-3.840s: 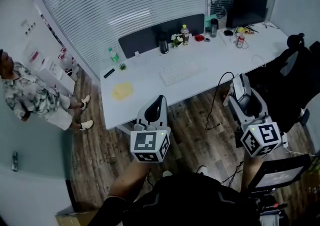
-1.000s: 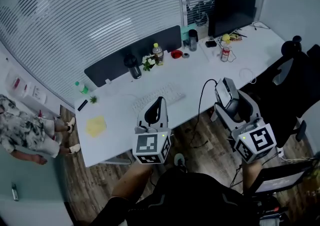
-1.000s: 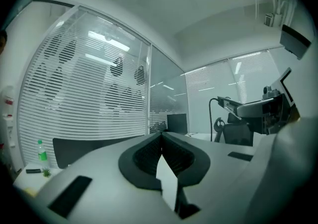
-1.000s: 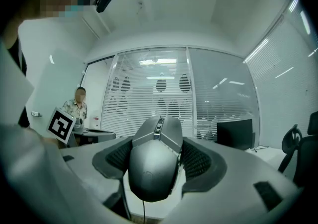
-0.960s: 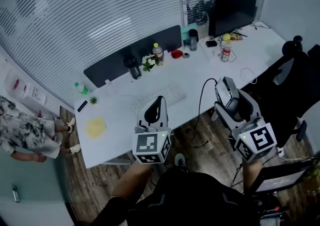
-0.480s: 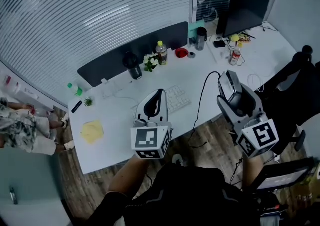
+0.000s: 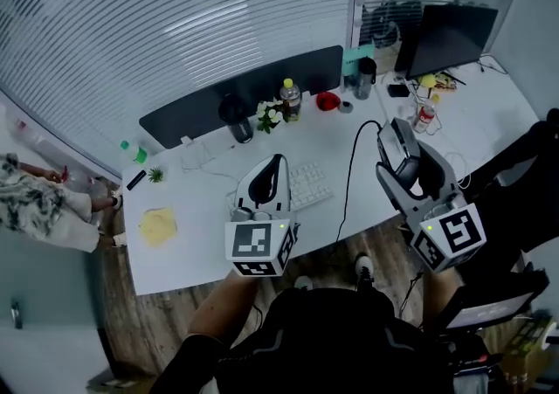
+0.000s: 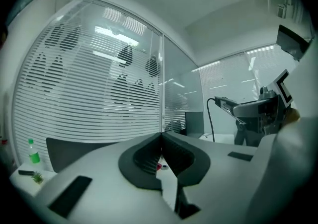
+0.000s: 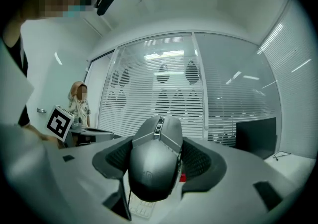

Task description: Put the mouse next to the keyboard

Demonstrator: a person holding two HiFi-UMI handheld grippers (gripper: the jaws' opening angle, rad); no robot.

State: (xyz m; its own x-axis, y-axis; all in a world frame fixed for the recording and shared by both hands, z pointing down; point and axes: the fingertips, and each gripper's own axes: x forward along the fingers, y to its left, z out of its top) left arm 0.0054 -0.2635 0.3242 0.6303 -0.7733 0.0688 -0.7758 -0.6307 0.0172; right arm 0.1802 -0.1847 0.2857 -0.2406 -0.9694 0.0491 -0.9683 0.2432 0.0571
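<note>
Right tongs (image 7: 397, 141) tight on the grey mouse (image 9: 155, 163); left tongs (image 8: 160, 141) seemingly together, empty.

On the white desk (image 7: 210, 209) a yellow cloth (image 7: 158, 227) lies near the left end. Along the dark partition (image 7: 196, 114) stand a green bottle (image 7: 138, 153), a black tumbler (image 7: 235, 113), small flowers (image 7: 268, 114) and a yellow-capped bottle (image 7: 290, 100); a monitor (image 7: 447, 38) sits far right.
</note>
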